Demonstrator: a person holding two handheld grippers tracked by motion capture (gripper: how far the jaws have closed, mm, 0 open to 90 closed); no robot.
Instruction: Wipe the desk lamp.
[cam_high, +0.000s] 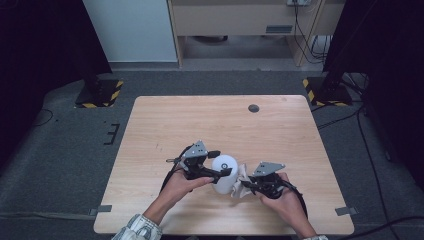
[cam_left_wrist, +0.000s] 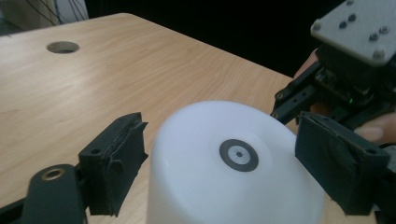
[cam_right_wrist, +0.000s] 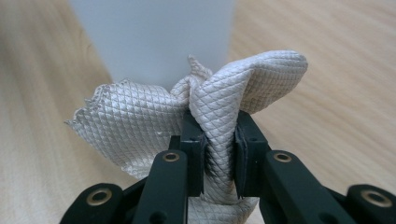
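We see the left gripper (cam_left_wrist: 219, 163) with jaws wide around a white cup (cam_left_wrist: 236, 172); the right gripper (cam_right_wrist: 219, 158) pinches a quilted cloth (cam_right_wrist: 205, 107).

White cup (cam_left_wrist: 233, 177) with black-ringed base; beige diamond-quilted cloth (cam_right_wrist: 224, 107); pale woodgrain table (cam_high: 170, 120).

Lighting: even, overhead; counter (cam_high: 200, 120) bright, surrounding floor and curtains dim. Shadows: soft, short. Glare: white cylinder (cam_left_wrist: 233, 163) nearly blown out in left gripper view. Focus: cloth (cam_right_wrist: 219, 107) sharp in right gripper view, background wood blurred. High view: low resolution, slightly soft.
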